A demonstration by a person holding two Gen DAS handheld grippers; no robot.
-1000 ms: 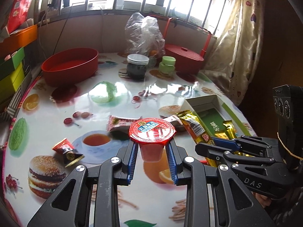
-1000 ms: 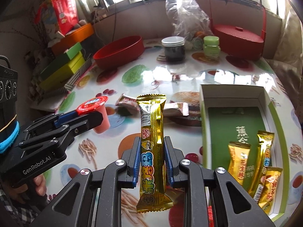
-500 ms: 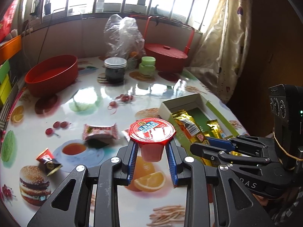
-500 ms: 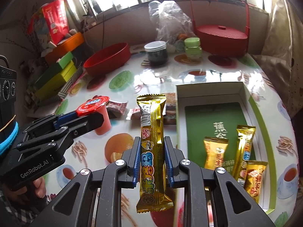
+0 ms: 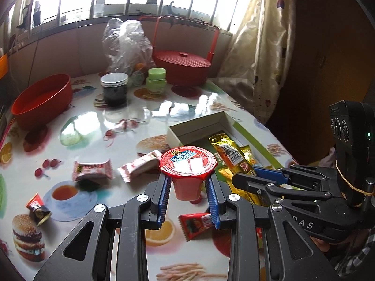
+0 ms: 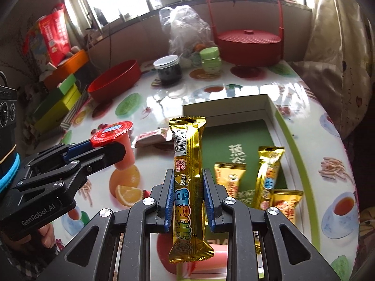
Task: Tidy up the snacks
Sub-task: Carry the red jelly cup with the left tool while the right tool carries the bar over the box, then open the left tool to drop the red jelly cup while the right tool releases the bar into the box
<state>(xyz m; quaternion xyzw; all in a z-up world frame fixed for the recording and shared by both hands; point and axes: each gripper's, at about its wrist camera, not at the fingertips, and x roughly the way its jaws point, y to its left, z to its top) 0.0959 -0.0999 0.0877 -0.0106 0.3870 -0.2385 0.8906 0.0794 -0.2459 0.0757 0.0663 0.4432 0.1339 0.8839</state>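
Right hand-held gripper [image 6: 185,194]: clamped on gold snack bar [image 6: 187,164], long axis upright in frame. Open box [image 6: 269,103] lies just right, nearer this hand. Left hand-held gripper [image 5: 188,194]: clamped on red-lidded jelly cup [image 5: 188,164], above bench [image 5: 89,126], box to upper right.

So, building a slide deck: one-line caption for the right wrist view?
Right hand-held gripper carries a gold snack bar toward the open box.
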